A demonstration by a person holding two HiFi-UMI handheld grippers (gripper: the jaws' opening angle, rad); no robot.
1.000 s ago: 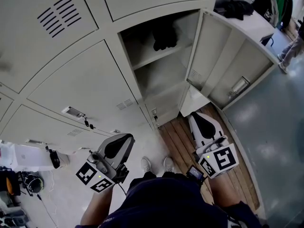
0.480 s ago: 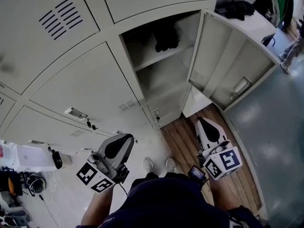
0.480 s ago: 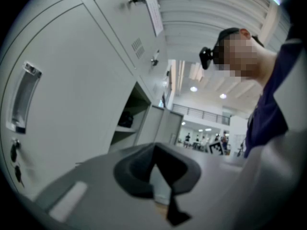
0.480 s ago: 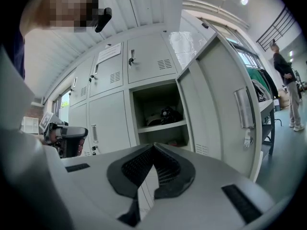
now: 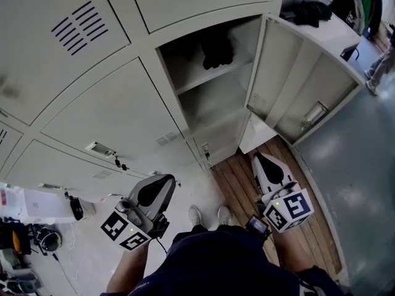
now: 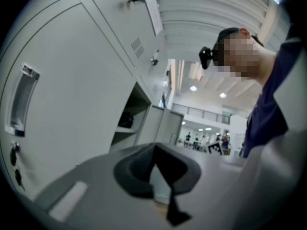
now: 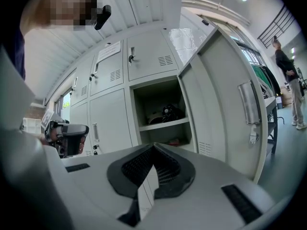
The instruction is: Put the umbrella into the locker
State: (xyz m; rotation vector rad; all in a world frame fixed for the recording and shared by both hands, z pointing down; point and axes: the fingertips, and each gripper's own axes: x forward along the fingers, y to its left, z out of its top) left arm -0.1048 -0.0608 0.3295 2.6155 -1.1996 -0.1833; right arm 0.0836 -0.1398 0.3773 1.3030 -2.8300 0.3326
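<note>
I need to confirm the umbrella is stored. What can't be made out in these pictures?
1. Dark bundle on the open grey metal locker's upper shelf: too small and shadowed in the head and right gripper views to call an umbrella.
2. Small reddish thing in the lower compartment: too tiny in the right gripper view to identify.

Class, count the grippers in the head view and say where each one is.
2. The left gripper sits lower left, before closed lockers; the right gripper lower right, over wooden boards near the open door. None seems hidden.
</note>
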